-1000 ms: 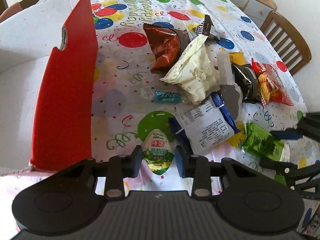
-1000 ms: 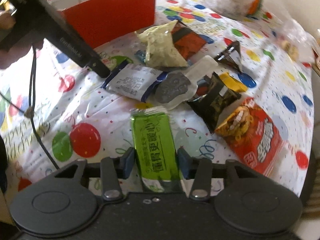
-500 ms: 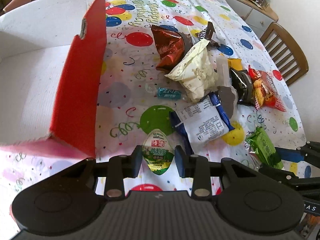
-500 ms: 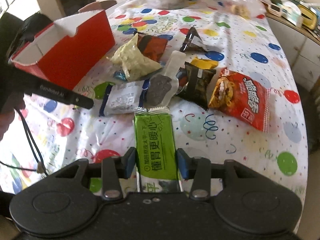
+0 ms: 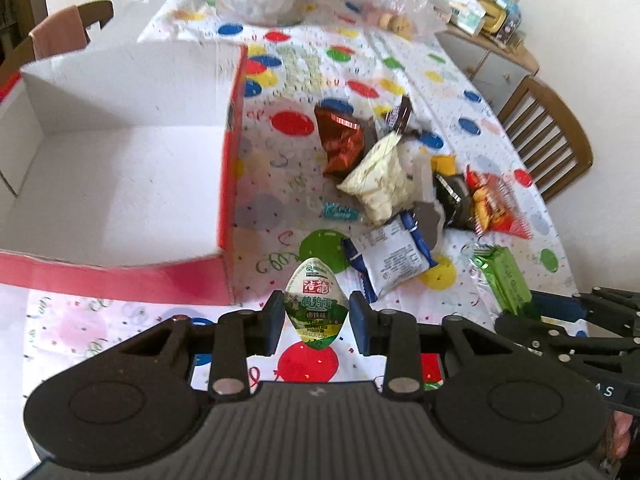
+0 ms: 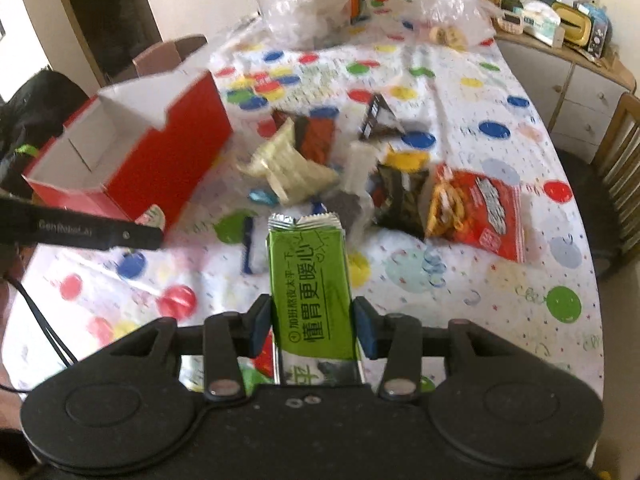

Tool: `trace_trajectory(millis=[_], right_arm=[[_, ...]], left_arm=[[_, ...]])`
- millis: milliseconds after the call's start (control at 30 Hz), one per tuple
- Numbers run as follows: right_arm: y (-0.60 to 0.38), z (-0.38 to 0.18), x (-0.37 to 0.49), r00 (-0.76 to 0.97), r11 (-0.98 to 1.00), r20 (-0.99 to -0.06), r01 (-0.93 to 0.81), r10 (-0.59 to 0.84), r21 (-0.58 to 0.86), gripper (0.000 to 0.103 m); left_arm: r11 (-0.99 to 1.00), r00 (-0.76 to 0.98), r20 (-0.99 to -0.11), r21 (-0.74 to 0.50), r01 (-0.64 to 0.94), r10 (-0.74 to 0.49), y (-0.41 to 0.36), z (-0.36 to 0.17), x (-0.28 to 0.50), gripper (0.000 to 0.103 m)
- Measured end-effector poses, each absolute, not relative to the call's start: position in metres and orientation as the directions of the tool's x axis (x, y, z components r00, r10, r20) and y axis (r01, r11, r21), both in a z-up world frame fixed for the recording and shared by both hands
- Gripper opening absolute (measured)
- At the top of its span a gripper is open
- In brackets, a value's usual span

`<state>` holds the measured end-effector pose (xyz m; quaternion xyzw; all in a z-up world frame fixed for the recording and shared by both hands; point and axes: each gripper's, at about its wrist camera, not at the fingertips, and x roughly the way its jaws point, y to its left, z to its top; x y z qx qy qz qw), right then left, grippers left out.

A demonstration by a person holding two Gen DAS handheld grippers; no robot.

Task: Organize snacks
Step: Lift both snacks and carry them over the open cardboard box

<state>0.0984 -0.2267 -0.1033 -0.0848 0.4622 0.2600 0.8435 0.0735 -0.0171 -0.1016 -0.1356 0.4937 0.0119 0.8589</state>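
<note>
left gripper [image 5: 316, 316] clamped on a small egg-shaped pack [image 5: 316, 306] with a green label, held off the cloth just beside the near right corner of the red box [image 5: 228, 216]. right gripper [image 6: 312, 324] clamped on a green bar [image 6: 310, 280], silver crimped end pointing away, lifted above the cloth well to the right of the box; seen from the left wrist as a green wrapper [image 5: 506, 280] in black fingers. box [image 6: 172, 168] open at the top, white inside, nothing seen in it (far corners partly hidden). right of the box, lying loose on the balloon cloth [image 5: 304, 80]: a brown foil bag [image 5: 342, 144], a cream bag [image 5: 380, 184] touching it, a small teal candy [image 5: 340, 211] nearest the box, a white-and-blue packet [image 5: 394, 258], a dark packet [image 6: 404, 196] and a red bag [image 6: 476, 212] farthest from the box. beyond the box, clear plastic bags [image 6: 316, 8] at the far end of the table. wooden chair [image 5: 548, 136] past the cloth's right edge
</note>
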Motion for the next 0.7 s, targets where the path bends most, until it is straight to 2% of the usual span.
trace_trajectory(millis=[400, 700], right_arm=[[-0.156, -0.059, 0.096, 0.480, 0.829, -0.763, -0.546, 0.432, 0.125, 0.042], [-0.085, -0.046, 0.105, 0.484, 0.795, -0.736, -0.594, 0.473, 0.120, 0.042]], left_arm=[[0.965, 0.598, -0.798, -0.205, -0.166, -0.066, 0.031, -0.051, 0.057, 0.034], [0.966, 0.623, -0.782, -0.156, -0.205, 0.006, 0.089, -0.034, 0.059, 0.034]])
